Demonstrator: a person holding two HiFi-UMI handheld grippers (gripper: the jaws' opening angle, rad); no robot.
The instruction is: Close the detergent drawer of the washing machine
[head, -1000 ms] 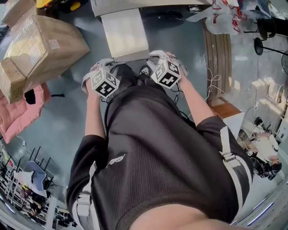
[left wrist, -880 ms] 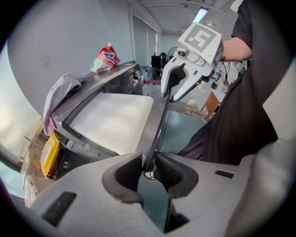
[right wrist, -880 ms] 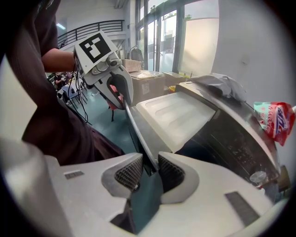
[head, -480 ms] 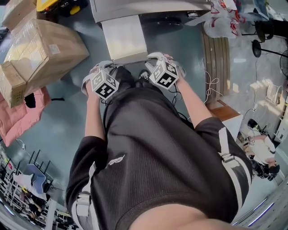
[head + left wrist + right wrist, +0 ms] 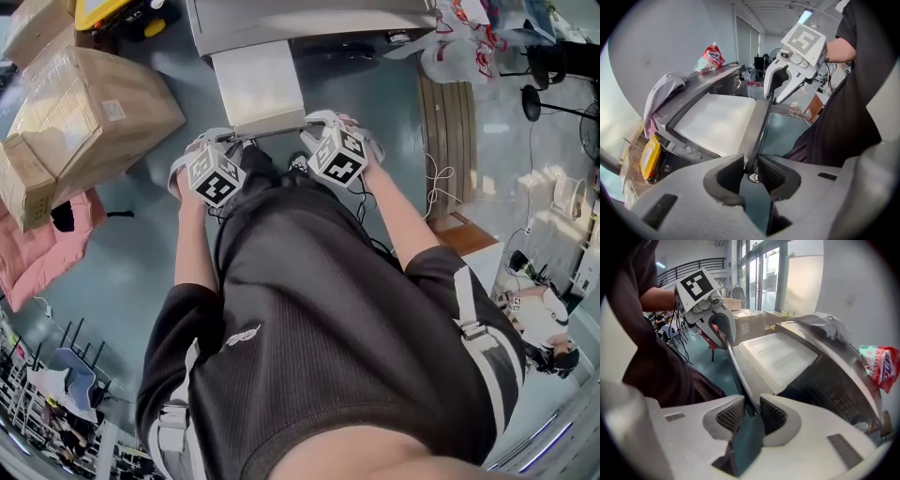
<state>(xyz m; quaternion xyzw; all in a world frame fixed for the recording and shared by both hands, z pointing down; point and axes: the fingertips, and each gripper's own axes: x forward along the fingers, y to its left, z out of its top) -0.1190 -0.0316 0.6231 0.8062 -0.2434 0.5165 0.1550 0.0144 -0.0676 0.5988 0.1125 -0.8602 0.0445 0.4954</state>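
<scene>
Left claw (image 5: 751,164) and right claw (image 5: 752,411) both clamp the front edge of the drawer (image 5: 258,84), whose length runs straight ahead into the washing machine (image 5: 309,17).

The person wore a dark ribbed garment (image 5: 328,300) with a small white logo (image 5: 242,333) on its front. Short sleeves (image 5: 186,311) sat at its sides, and pale grey buckled straps (image 5: 475,323) ran along its edges. Beyond it, the left gripper (image 5: 751,169) and right gripper (image 5: 751,412) had light grey shells, dark ribbed pads (image 5: 730,415) and cubes (image 5: 217,178) bearing black-and-white square markers.
</scene>
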